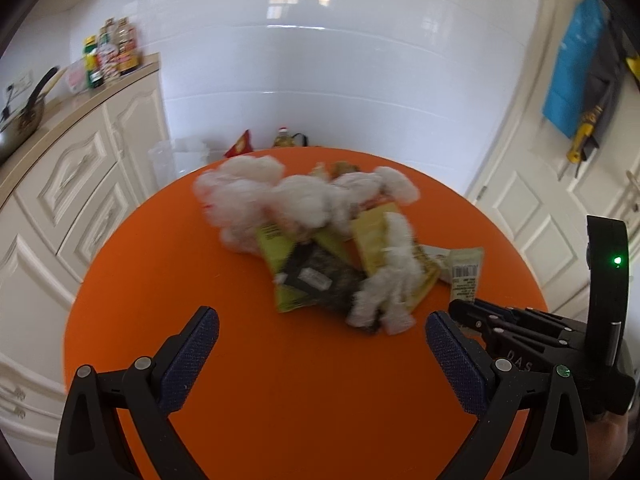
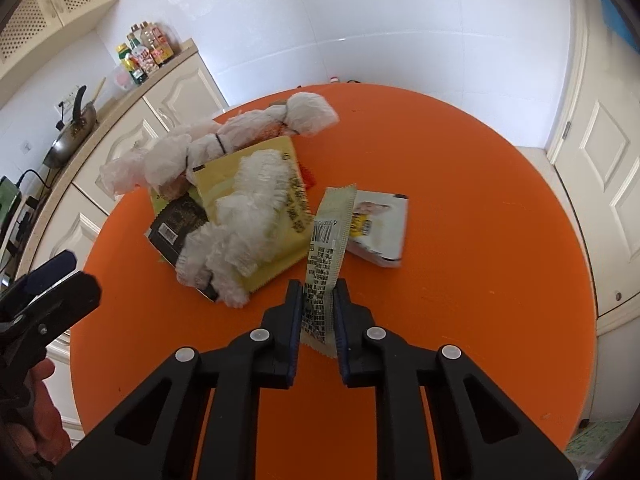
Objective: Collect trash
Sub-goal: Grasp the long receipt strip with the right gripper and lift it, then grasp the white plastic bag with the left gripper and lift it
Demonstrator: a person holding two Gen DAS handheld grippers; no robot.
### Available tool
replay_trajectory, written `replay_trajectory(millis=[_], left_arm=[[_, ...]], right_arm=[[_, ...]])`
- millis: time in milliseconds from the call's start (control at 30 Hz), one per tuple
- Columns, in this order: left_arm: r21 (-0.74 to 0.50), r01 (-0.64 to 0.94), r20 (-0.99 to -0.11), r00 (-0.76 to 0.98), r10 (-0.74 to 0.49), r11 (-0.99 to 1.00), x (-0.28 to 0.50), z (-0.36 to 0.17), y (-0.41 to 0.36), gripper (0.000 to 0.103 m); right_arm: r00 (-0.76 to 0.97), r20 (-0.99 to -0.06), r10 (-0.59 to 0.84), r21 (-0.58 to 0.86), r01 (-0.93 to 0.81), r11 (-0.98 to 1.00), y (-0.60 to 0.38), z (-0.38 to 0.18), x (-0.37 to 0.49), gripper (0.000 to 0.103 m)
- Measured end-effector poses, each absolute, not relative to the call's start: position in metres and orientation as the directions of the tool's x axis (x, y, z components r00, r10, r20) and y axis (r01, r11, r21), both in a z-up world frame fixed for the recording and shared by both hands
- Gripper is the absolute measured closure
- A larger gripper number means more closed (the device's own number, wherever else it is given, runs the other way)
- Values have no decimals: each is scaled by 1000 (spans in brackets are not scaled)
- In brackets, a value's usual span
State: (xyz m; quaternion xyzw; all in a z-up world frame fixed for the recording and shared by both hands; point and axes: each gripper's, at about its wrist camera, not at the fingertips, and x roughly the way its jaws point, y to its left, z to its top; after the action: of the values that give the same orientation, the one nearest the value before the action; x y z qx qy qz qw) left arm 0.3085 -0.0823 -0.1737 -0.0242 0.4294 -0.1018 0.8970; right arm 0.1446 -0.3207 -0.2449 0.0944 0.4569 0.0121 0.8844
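A pile of trash lies on the round orange table: white crumpled plastic bags, yellow snack wrappers and a black wrapper. My left gripper is open and empty, just short of the pile. My right gripper is shut on a pale green wrapper with printed text and a barcode, held upright at the pile's right edge. In the right wrist view the plastic bags, yellow wrapper, black wrapper and a white packet lie on the table. The left gripper shows at the left edge.
Cream kitchen cabinets with a counter run along the left, holding bottles and a pan. A white tiled wall stands behind the table. A white door is at the right. Bags and a bottle sit on the floor behind the table.
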Motion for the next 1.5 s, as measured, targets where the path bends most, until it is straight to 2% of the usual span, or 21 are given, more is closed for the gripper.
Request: replay_trajectory(millis=[200, 367, 467, 567, 633, 667, 733, 800, 1300, 1500], left_arm=[[-70, 238, -765, 611, -205, 969, 327, -191, -124, 3], [5, 264, -783, 601, -160, 965, 348, -223, -156, 4], [19, 263, -794, 591, -146, 965, 360, -238, -169, 11], [21, 266, -809, 571, -140, 964, 374, -254, -175, 30], [10, 266, -811, 565, -148, 964, 378, -259, -175, 53], [-8, 268, -808, 566, -164, 963, 378, -260, -172, 57], [-41, 264, -805, 563, -188, 964, 380, -261, -167, 76], [-84, 257, -800, 559, -219, 963, 382, -262, -160, 82], [-185, 277, -767, 560, -315, 943, 333, -250, -128, 85], [-189, 264, -774, 552, -308, 946, 321, -252, -115, 85]], right_arm=[[589, -799, 119, 205, 81, 975, -342, -245, 135, 90], [590, -795, 139, 233, 85, 969, -353, -247, 136, 90], [588, -794, 153, 241, 73, 968, -352, -247, 143, 90], [587, -793, 162, 250, 71, 966, -358, -248, 147, 88], [588, -791, 171, 261, 71, 963, -361, -249, 149, 88], [588, -790, 175, 264, 69, 962, -361, -249, 149, 89], [590, -787, 182, 270, 63, 961, -361, -249, 147, 90], [594, -782, 190, 280, 62, 958, -361, -248, 145, 90], [614, -759, 216, 313, 53, 948, -355, -237, 114, 93], [607, -764, 220, 306, 41, 951, -344, -238, 105, 93]])
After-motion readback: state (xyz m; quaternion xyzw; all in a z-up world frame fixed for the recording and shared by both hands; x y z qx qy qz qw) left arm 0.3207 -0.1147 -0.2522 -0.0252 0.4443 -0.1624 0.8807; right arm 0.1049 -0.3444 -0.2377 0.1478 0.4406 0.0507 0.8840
